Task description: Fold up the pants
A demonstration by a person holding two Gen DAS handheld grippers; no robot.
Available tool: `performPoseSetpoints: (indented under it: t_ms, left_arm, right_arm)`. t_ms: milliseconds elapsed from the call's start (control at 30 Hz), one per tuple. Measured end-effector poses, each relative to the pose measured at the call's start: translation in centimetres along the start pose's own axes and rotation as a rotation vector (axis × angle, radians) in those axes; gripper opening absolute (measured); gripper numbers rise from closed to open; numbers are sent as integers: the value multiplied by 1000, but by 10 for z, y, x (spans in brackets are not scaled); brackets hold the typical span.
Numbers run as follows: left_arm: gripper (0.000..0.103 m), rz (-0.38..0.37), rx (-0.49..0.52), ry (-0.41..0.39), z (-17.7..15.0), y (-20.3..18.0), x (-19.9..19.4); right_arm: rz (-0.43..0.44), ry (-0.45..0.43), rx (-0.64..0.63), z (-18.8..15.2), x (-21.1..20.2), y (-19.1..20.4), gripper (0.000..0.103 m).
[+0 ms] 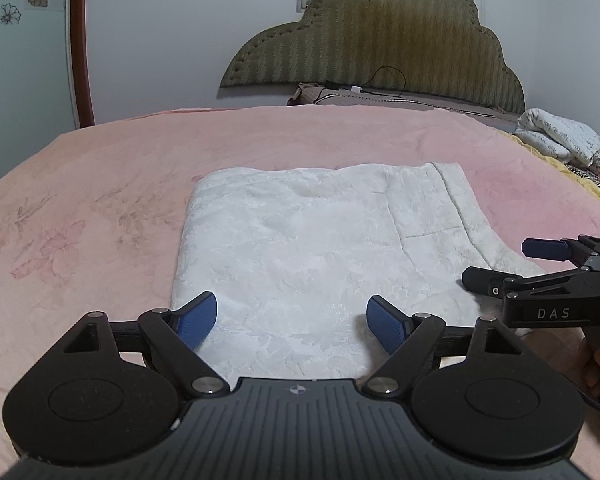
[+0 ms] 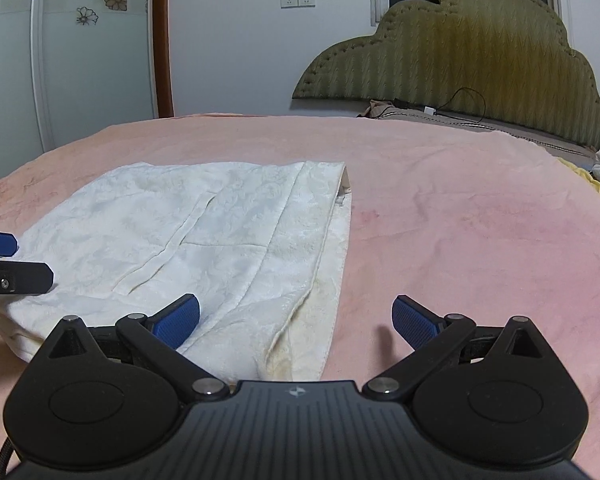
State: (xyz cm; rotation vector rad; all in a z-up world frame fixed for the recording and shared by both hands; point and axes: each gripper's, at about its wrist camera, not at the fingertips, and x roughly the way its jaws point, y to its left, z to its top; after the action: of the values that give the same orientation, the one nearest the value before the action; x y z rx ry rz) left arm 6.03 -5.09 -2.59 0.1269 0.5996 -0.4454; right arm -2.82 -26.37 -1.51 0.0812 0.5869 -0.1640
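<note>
White patterned pants [image 1: 312, 240] lie folded into a flat rectangle on the pink blanket [image 1: 100, 184]. In the left wrist view my left gripper [image 1: 292, 316] is open above the pants' near edge, with both blue pads over the white cloth and nothing pinched. My right gripper [image 1: 500, 264] enters from the right by the pants' near right corner. In the right wrist view the pants [image 2: 188, 240] lie to the left. My right gripper [image 2: 296, 314] is open, its left pad over the cloth and its right pad over bare blanket [image 2: 480, 220]. The left gripper [image 2: 24, 260] shows at the left edge.
An olive padded headboard [image 1: 380, 40] stands against the far wall, with a dark cable [image 1: 384, 80] and pillows below it. A white printed quilt [image 1: 560, 140] is bunched at the bed's far right. A hand [image 1: 596, 360] holds the right gripper. A flowered wardrobe door [image 2: 92, 40] stands at the left.
</note>
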Motion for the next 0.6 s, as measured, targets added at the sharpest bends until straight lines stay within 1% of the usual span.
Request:
performPoseSetpoints:
  t_ms: [233, 333, 367, 400, 433, 500, 600]
  left_arm:
    - [87, 11, 23, -6, -2, -2, 1]
    - [92, 24, 38, -13, -4, -4, 2]
    - [96, 30, 44, -17, -5, -4, 3]
    - [101, 41, 53, -24, -7, -5, 4]
    - [103, 57, 65, -34, -10, -6, 7]
    - [103, 82, 102, -73, -20, -9, 10]
    - [102, 99, 132, -87, -22, -13, 9]
  right_arm:
    - [10, 13, 10, 1, 2, -1, 103]
    - [27, 24, 35, 1, 4, -6, 103]
    - [36, 29, 51, 1, 5, -8, 103]
    - [47, 35, 67, 1, 6, -10, 103]
    - [68, 44, 93, 0, 8, -14, 103]
    - [132, 70, 183, -1, 14, -26, 103]
    - [185, 44, 264, -4, 11, -40, 103]
